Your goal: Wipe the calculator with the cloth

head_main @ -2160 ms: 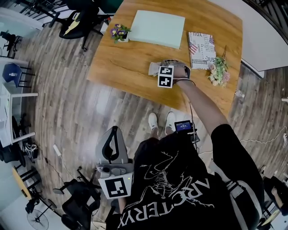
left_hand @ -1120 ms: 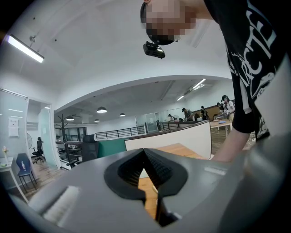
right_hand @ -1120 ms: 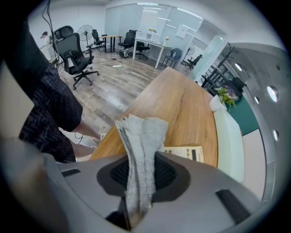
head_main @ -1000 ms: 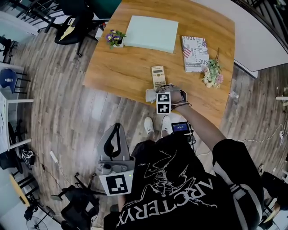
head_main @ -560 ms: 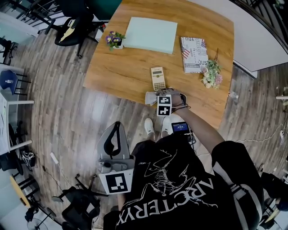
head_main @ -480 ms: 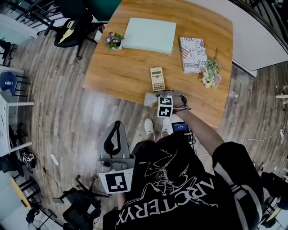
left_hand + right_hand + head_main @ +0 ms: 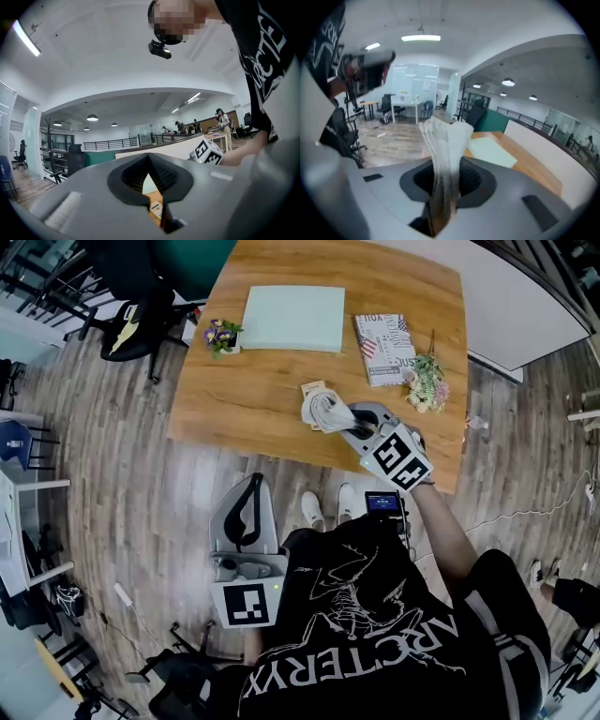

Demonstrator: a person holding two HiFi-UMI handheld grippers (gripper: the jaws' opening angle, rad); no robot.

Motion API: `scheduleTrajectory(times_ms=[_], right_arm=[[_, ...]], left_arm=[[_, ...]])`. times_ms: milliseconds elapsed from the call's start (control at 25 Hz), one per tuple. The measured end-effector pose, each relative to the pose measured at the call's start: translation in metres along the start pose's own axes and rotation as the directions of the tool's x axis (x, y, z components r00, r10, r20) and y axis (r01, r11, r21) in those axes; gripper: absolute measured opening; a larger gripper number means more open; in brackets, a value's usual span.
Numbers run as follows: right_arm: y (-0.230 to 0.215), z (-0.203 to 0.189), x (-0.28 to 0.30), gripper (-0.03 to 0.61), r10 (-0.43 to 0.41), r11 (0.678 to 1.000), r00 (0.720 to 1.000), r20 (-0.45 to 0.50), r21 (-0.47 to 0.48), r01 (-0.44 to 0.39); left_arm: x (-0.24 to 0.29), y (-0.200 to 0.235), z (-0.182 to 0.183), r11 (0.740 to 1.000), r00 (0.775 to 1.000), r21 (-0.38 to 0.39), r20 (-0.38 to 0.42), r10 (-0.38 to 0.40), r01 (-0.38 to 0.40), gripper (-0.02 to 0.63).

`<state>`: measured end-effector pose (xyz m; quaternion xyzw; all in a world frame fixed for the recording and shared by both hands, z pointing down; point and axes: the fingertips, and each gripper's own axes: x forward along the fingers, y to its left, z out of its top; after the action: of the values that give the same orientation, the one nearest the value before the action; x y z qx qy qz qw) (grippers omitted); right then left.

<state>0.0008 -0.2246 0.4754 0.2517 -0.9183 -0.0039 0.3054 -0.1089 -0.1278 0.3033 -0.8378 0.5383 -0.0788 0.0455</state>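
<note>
My right gripper (image 7: 349,422) is shut on the white cloth (image 7: 322,410) and holds it up off the wooden table (image 7: 234,399), tilted toward the far left. In the right gripper view the cloth (image 7: 446,139) stands up bunched between the jaws of that gripper (image 7: 442,180). The beige calculator (image 7: 312,387) lies on the table just beyond the cloth, mostly hidden by it. My left gripper (image 7: 247,515) hangs low by my body over the floor, with nothing in it. In the left gripper view its jaws (image 7: 149,159) meet, and the calculator (image 7: 155,209) shows through the gap below.
A pale green pad (image 7: 292,318) lies at the table's far side, a printed magazine (image 7: 383,336) to its right. A flower bunch (image 7: 427,382) sits near the right edge, a small flower pot (image 7: 217,335) at the far left. An office chair (image 7: 141,315) stands beyond the table.
The right gripper pulled the cloth off the calculator toward the table's front edge, then lifted it and swung up and right. The left gripper stayed low.
</note>
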Motion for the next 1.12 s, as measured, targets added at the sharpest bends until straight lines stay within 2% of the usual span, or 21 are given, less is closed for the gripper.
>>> scheduleTrajectory(times_ms=[40, 120, 280, 400, 520, 640, 1120], right_arm=[[-0.01, 0.018, -0.02, 0.094, -0.038, 0.999, 0.997, 0.069, 0.034, 0.036], [-0.026, 0.051, -0.058, 0.094, -0.118, 0.991, 0.974, 0.195, 0.085, 0.103], [-0.041, 0.096, -0.119, 0.094, -0.248, 0.968, 0.89, 0.381, 0.142, 0.209], [-0.038, 0.112, -0.147, 0.094, -0.322, 0.947, 0.821, 0.471, 0.151, 0.284], [-0.028, 0.12, -0.162, 0.094, -0.364, 0.931, 0.774, 0.518, 0.166, 0.326], [-0.021, 0.124, -0.164, 0.094, -0.363, 0.931, 0.762, 0.536, 0.18, 0.318], [-0.012, 0.136, -0.167, 0.094, -0.315, 0.947, 0.756, 0.574, 0.138, 0.29]], left_arm=[[0.002, -0.001, 0.001, 1.0, 1.0, 0.001, 0.003, -0.011, 0.011, 0.009], [0.005, -0.003, 0.002, 1.0, 0.999, -0.005, 0.01, -0.03, 0.03, 0.009], [0.013, -0.002, 0.011, 0.998, 0.997, -0.025, 0.042, -0.059, 0.06, 0.009], [0.017, -0.001, 0.018, 0.997, 0.996, -0.015, 0.063, -0.071, 0.072, 0.009], [0.019, -0.002, 0.025, 0.997, 0.993, -0.007, 0.087, -0.082, 0.083, 0.009], [0.024, -0.003, 0.032, 0.996, 0.99, -0.001, 0.108, -0.091, 0.091, 0.009], [0.033, -0.01, 0.039, 0.994, 0.986, 0.002, 0.126, -0.106, 0.107, 0.009]])
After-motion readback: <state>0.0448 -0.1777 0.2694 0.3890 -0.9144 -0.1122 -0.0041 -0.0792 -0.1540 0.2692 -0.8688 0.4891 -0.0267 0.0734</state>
